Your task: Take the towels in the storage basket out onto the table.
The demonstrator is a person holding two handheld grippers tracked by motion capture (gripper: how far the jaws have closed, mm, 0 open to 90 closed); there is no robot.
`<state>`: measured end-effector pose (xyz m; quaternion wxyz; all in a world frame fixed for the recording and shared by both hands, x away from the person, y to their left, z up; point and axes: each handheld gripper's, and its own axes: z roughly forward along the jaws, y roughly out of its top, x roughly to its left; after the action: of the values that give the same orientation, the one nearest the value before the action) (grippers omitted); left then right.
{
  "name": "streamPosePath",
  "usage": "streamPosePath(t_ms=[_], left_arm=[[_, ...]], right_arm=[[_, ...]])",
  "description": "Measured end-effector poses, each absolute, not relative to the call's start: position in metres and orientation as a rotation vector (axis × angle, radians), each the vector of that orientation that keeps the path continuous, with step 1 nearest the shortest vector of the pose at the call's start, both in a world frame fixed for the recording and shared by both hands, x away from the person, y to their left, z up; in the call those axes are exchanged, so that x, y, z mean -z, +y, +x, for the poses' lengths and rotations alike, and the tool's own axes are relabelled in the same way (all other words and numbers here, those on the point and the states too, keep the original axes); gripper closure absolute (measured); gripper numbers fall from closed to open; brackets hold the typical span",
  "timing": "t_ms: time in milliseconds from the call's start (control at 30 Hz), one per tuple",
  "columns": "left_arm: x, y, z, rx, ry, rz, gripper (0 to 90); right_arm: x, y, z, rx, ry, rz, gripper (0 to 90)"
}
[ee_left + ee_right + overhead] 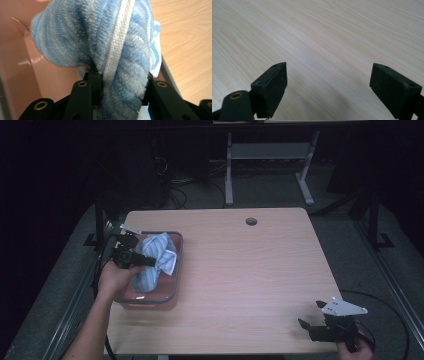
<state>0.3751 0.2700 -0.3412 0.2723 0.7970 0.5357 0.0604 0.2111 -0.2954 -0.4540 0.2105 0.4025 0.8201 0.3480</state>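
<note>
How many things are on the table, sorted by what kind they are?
Towels: 1, the blue and white striped towel, pinched in the left gripper
Tubs: 1, the pink tub under the towel
Grippers: 2, the left gripper and the right gripper, which has open jaws and holds nothing
Total: 4

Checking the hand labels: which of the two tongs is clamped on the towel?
The left tongs, shut on the blue-striped towel over the pink bin; the right tongs are open above bare table.

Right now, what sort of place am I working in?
Probably a lab or workshop: a bare wooden desk with a cable hole, another desk's metal frame behind it, and loose cables on a dark carpeted floor.
</note>
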Motion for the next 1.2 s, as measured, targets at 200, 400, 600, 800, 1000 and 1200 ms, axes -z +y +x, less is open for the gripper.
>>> streamPosePath(t_ms=[200,400,600,800,1000,1200], left_arm=[[0.324,0.273,0.367,-0.190,1.402,2.115,65.7],[0.308,0.276,0.358,-0.217,1.364,2.101,65.7],[0.292,0.273,0.353,-0.240,1.328,2.103,65.7],[0.283,0.266,0.350,-0.247,1.295,2.101,65.7],[0.277,0.262,0.351,-0.238,1.273,2.091,65.7],[0.269,0.253,0.350,-0.224,1.235,2.079,65.7]], right_arm=[[0.453,-0.296,0.211,-0.967,2.277,1.113,13.9],[0.454,-0.295,0.211,-0.962,2.279,1.119,13.9],[0.454,-0.295,0.212,-0.965,2.275,1.124,13.9],[0.453,-0.296,0.212,-0.964,2.271,1.115,13.9],[0.453,-0.297,0.212,-0.961,2.270,1.115,13.9],[0.452,-0.298,0.212,-0.965,2.263,1.119,13.9]])
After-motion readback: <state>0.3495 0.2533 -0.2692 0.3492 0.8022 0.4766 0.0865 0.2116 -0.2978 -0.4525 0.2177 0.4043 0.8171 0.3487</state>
